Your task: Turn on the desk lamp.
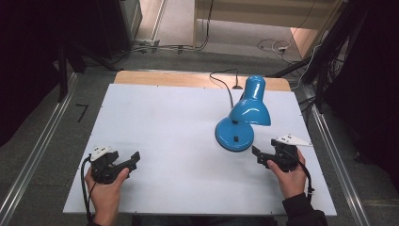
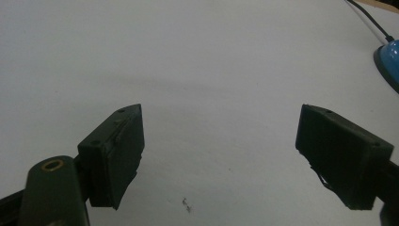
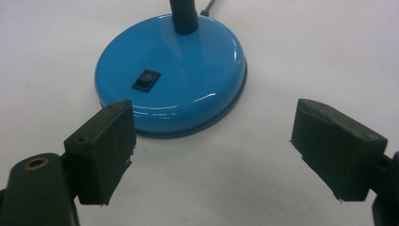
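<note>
While both hands rest on the white table, the blue lamp stands right of centre on it, with its round base flat on the surface and its shade tilted over the base toward 12 o'clock. A black cord runs from the lamp toward the far table edge at 12 o'clock. The right gripper sits at about 4 o'clock from the base, just beside it but apart from it, held by the right hand. In the right gripper view, its jaws stand spread wide with nothing between them, and the base lies ahead at 11 o'clock, with a black rocker switch on its top and the neck rising behind. The left gripper lies well apart from the lamp, at about 8 o'clock from the base, held by the left hand. In the left gripper view, its jaws are likewise spread over bare table, and the edge of the base appears at 2 o'clock.
</note>
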`<state>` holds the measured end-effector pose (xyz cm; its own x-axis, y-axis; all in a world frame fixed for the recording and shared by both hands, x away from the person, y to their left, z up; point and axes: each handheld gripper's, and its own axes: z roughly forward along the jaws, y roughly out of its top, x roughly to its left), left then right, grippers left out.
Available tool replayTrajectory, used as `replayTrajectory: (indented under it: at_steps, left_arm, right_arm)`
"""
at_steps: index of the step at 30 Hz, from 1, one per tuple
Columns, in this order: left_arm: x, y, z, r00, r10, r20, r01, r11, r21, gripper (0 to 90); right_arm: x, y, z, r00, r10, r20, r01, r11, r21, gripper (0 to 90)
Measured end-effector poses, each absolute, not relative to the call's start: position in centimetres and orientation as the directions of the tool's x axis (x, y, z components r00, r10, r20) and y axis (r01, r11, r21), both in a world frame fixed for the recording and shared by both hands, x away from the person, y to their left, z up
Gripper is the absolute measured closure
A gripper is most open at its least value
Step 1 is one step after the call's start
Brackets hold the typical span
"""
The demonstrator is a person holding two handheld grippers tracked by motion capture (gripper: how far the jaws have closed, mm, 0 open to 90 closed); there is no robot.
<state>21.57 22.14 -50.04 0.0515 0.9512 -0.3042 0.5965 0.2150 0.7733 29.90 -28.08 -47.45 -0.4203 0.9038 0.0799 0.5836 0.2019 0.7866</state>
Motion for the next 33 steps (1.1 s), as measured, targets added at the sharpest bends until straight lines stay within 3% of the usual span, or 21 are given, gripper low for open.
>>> replayTrajectory:
  at_steps: [33]
  left_arm:
    - [21.6,22.2,-50.0,0.051,0.951,-0.305,0.593,0.217,0.775,16.6]
  right_arm:
    - [30.9,-25.2,-47.4,-0.465,0.881,0.084,0.561,0.22,0.798,14.3]
